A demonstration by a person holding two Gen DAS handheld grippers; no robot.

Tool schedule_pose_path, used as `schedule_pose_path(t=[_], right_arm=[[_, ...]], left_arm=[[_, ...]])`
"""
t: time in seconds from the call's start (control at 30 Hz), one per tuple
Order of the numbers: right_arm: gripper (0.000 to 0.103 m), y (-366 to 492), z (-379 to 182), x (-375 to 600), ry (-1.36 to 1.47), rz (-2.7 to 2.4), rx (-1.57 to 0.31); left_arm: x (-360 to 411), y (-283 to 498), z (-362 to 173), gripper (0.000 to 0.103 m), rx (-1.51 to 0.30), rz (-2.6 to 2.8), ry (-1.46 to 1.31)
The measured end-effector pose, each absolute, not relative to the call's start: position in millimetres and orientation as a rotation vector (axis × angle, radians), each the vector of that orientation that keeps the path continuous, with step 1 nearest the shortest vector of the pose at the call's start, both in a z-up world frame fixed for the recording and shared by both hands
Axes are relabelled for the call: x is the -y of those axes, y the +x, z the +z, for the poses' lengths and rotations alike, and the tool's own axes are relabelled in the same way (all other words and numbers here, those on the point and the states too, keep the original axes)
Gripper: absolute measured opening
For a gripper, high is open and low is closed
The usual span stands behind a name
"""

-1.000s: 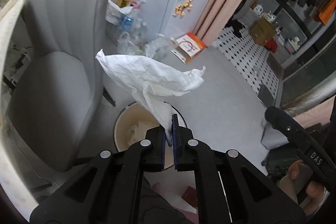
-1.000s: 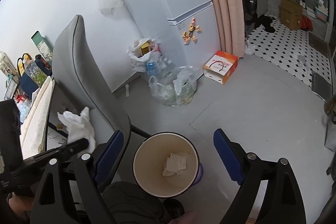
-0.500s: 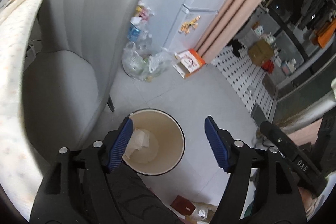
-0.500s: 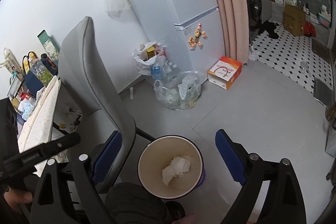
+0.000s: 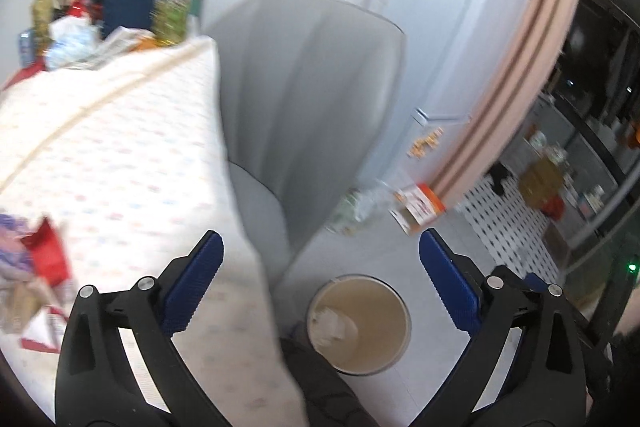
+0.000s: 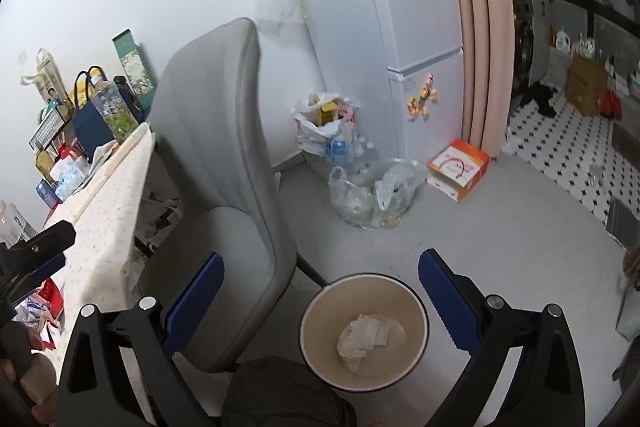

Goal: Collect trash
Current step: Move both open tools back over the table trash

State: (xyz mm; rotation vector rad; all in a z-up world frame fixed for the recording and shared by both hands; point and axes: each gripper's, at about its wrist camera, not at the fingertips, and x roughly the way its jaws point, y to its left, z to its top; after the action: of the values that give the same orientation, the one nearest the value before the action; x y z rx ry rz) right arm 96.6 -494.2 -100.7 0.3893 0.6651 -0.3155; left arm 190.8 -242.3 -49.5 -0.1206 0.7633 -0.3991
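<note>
Left wrist view, blurred. Left gripper [image 5: 320, 269] spread wide, jaws just opened, nothing between the blue pads [image 5: 192, 283]. Below and between the pads, on the grey floor [image 5: 460, 227]: round waste bin [image 5: 394, 343], cream inside, with crumpled white tissue [image 5: 330, 319] lying against its left inner wall. Left of the bin: edge of a tabletop [image 5: 120, 155] under a pale dotted cloth, with red and white litter [image 5: 44, 259] at its near left corner and bags and boxes at the far end. Behind the bin: grey chair [image 5: 304, 99], white refrigerator [image 5: 460, 47], pink curtain [image 5: 532, 67].

Right wrist view, sharp. Right gripper [image 6: 320, 283] likewise at full spread, jaws just widened slightly, empty. Waste bin [image 6: 320, 331] on the floor between the pads, slightly right of centre; tissue [image 6: 362, 337] resting on its bottom. Grey chair [image 6: 224, 155] just left of the bin, pushed toward the tabletop [image 6: 108, 203]. Tip of the left gripper [image 6: 38, 255] over the tabletop's near edge. Farther back, clear plastic bags of bottles [image 6: 372, 195] and an orange-and-white box [image 6: 458, 169] by the refrigerator [image 6: 400, 7].
</note>
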Motion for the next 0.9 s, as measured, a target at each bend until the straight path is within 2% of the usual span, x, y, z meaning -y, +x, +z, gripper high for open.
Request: schedule_pose_path(t=[0.57,0.9], right_arm=[[0.096,108.3,-61.7,367.8,0.223,-0.033,-0.622],[0.095,110.9,-54.7,309.1,0.154,0.104,-0.591]], left_arm=[[119.9,153.4,-29.4,0.097,-0.605,-0.219,-0.200],[43.6,143.5,-48.4,0.097,-0.638,-0.143,-0.314]])
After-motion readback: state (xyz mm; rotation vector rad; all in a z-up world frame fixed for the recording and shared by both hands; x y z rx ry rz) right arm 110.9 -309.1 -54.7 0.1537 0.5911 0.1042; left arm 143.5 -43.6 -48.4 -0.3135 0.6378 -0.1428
